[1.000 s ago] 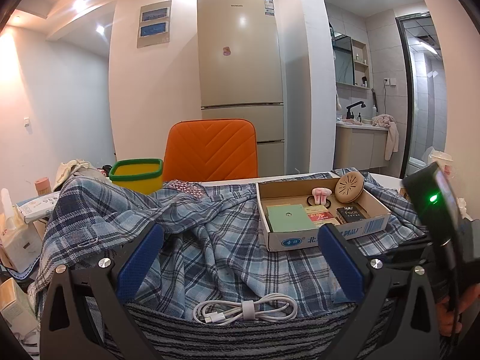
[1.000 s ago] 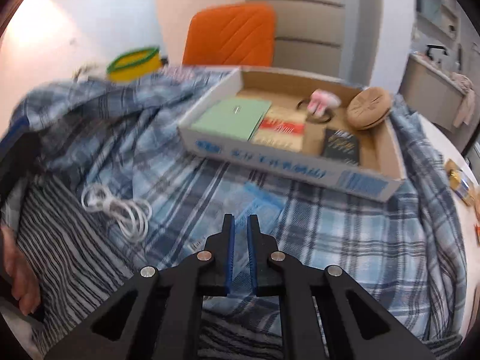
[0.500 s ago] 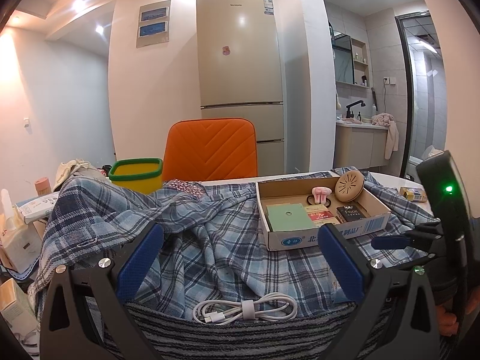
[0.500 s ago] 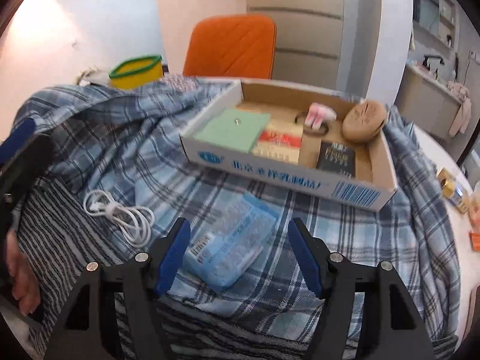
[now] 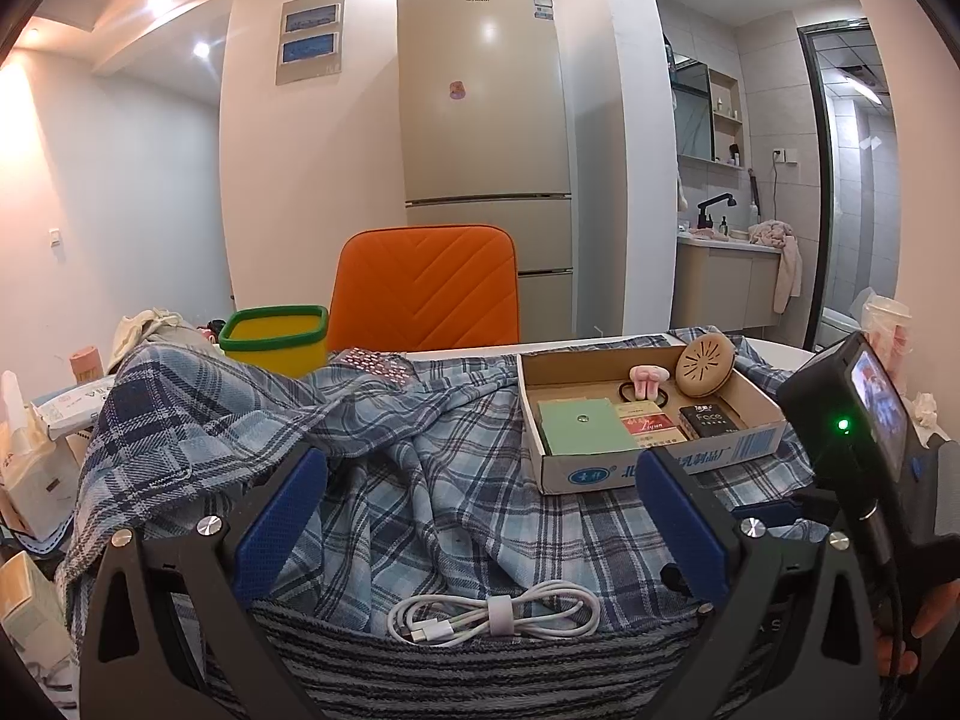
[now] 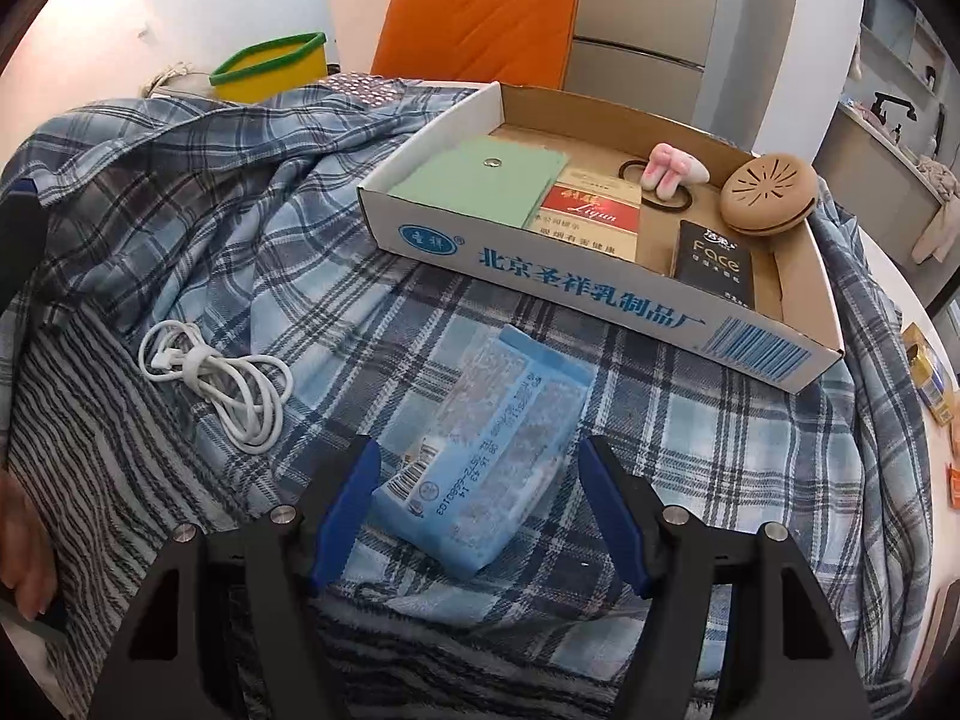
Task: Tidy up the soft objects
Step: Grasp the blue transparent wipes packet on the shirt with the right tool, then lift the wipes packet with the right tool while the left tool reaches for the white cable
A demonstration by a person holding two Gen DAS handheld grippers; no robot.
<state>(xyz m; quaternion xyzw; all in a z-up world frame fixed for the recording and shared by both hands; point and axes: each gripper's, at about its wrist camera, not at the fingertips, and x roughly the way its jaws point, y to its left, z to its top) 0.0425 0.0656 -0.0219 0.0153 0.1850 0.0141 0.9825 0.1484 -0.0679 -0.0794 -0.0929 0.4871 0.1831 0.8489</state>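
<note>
A blue tissue pack (image 6: 492, 456) lies on the plaid cloth (image 6: 252, 222) in front of the cardboard box (image 6: 600, 315). My right gripper (image 6: 480, 510) is open, its blue pads on either side of the pack's near end, not touching it. A coiled white cable (image 6: 222, 378) lies left of the pack; it also shows in the left wrist view (image 5: 492, 615). My left gripper (image 5: 480, 522) is open and empty above the cable and the cloth (image 5: 408, 480). The box (image 5: 648, 468) holds a green pouch, small packs, a pink hair tie and a round tan item.
A yellow bin with green rim (image 5: 276, 339) and an orange chair (image 5: 426, 288) stand behind the table. A striped cloth (image 6: 90, 420) covers the near left. Small items (image 6: 927, 378) lie at the table's right edge. Tissue boxes (image 5: 30, 462) sit at far left.
My right gripper has opened from shut and let go of the blue tissue pack, which now lies on the cloth between its fingers. The left gripper has not moved.
</note>
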